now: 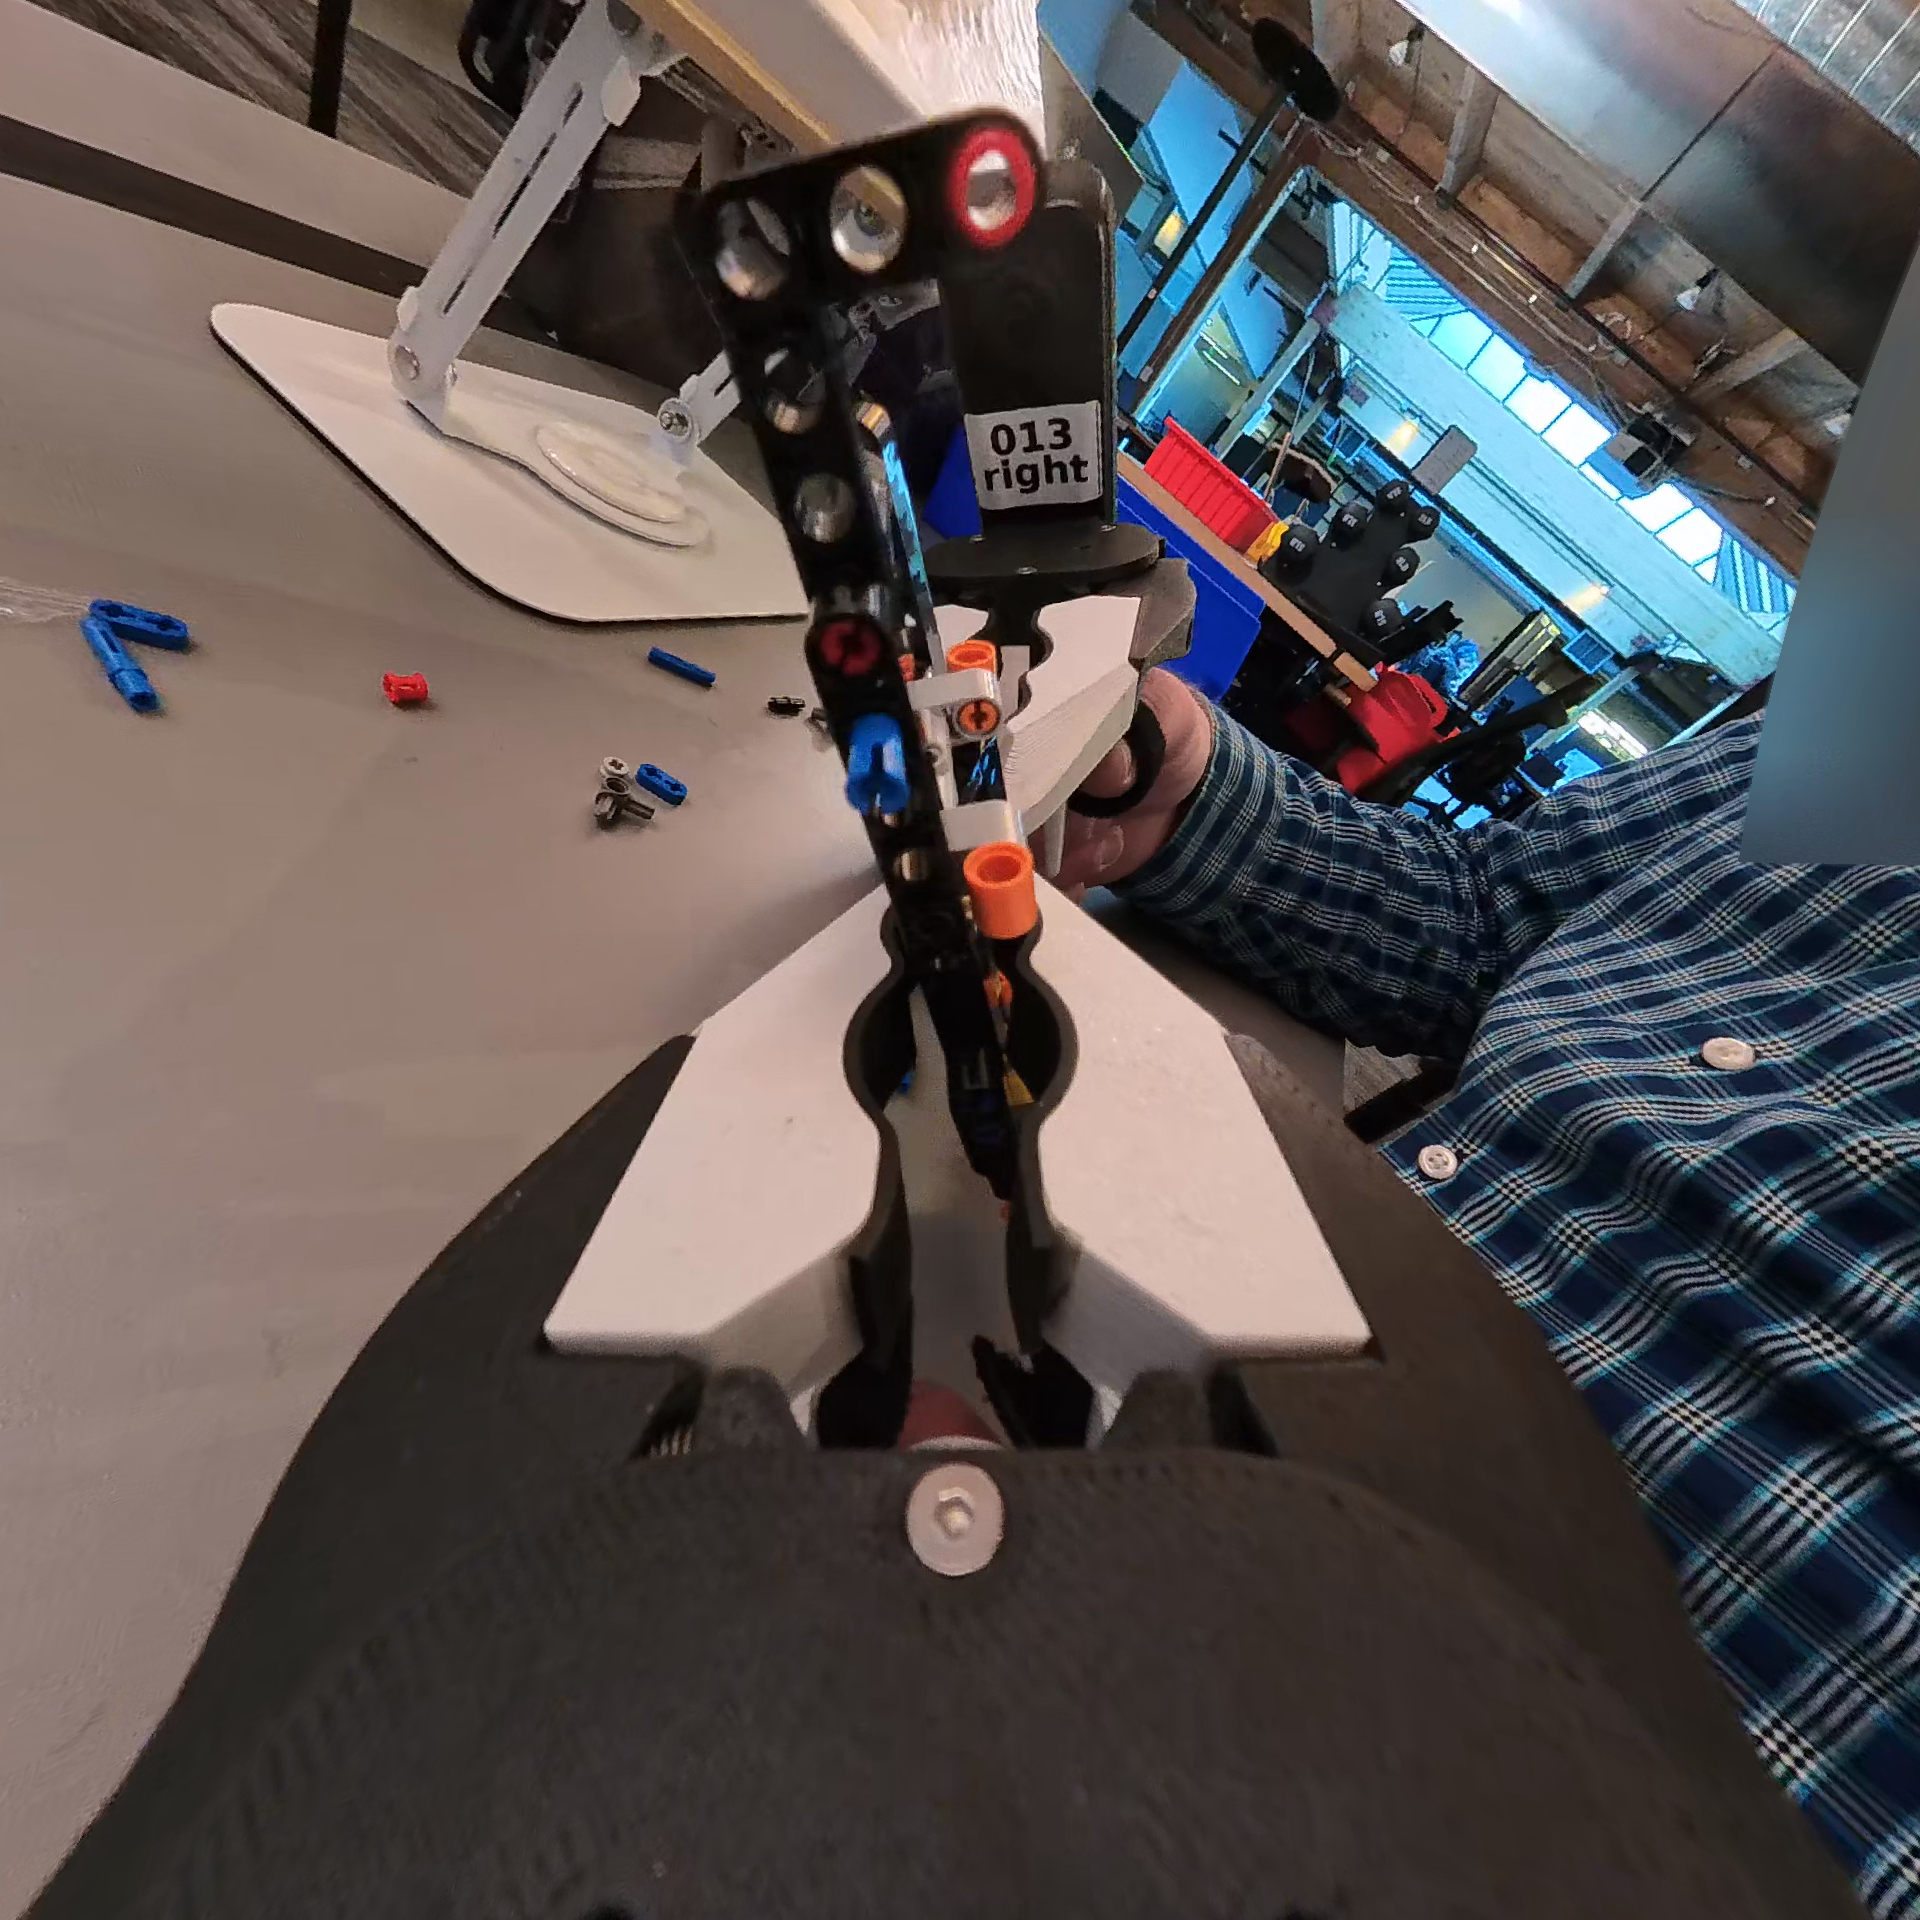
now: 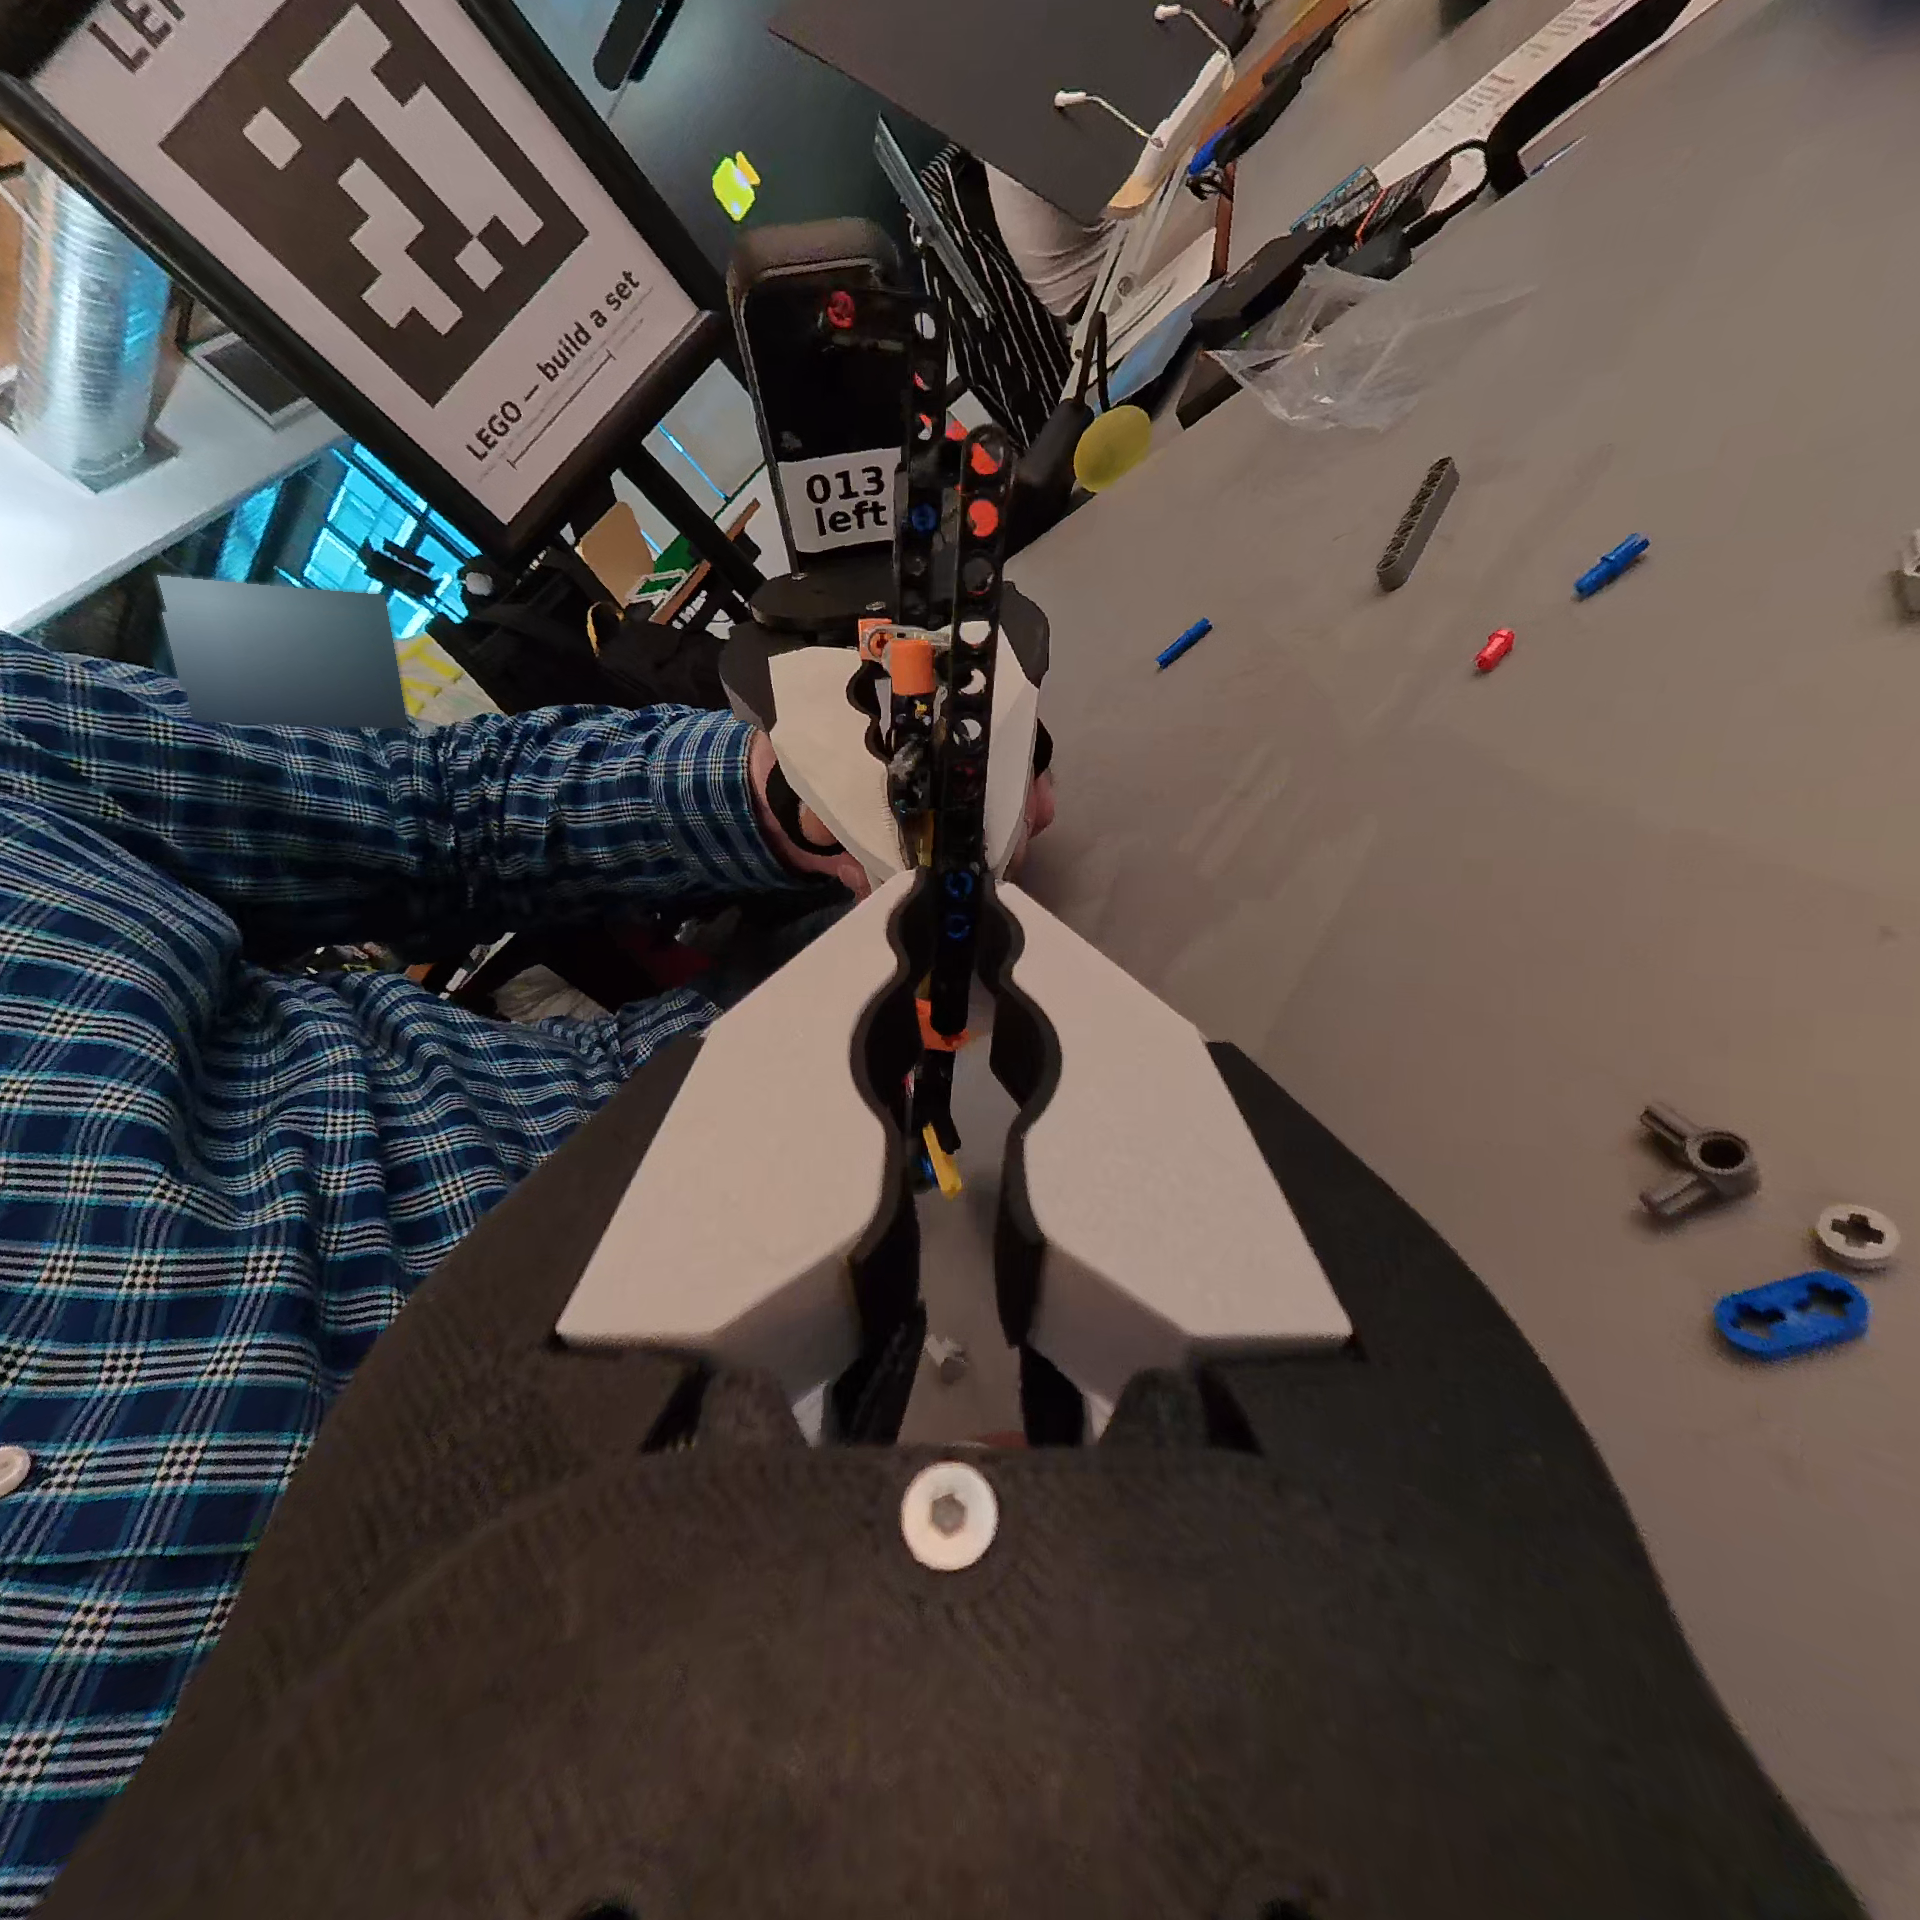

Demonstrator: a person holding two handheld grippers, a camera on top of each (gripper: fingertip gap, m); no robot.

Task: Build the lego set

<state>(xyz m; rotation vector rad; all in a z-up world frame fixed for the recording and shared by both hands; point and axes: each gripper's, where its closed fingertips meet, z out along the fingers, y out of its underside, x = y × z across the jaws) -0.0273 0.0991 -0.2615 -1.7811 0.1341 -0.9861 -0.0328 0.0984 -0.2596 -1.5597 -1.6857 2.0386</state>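
A long black Technic assembly (image 1: 821, 499) with red, blue and orange pins is held in the air between both grippers, off the grey table (image 1: 312, 987). My left gripper (image 1: 961, 914) is shut on its near end. My right gripper (image 1: 1039, 707) comes from the far side and grips the same assembly near a white part with orange pins. In the right wrist view my right gripper (image 2: 951, 904) is shut on the assembly (image 2: 977, 582), and the left gripper (image 2: 935, 821) faces it tip to tip. The assembly's gripped ends are hidden between the fingers.
Loose parts lie on the table: blue pieces (image 1: 130, 644), a red pin (image 1: 405, 688), a blue pin (image 1: 681, 666), a grey beam (image 2: 1418, 525), a grey connector (image 2: 1699, 1174), a blue link (image 2: 1789, 1314). A white stand base (image 1: 416, 436) and a plastic bag (image 2: 1351, 353) sit farther back. Both grippers' tips are close together, under 4 cm apart.
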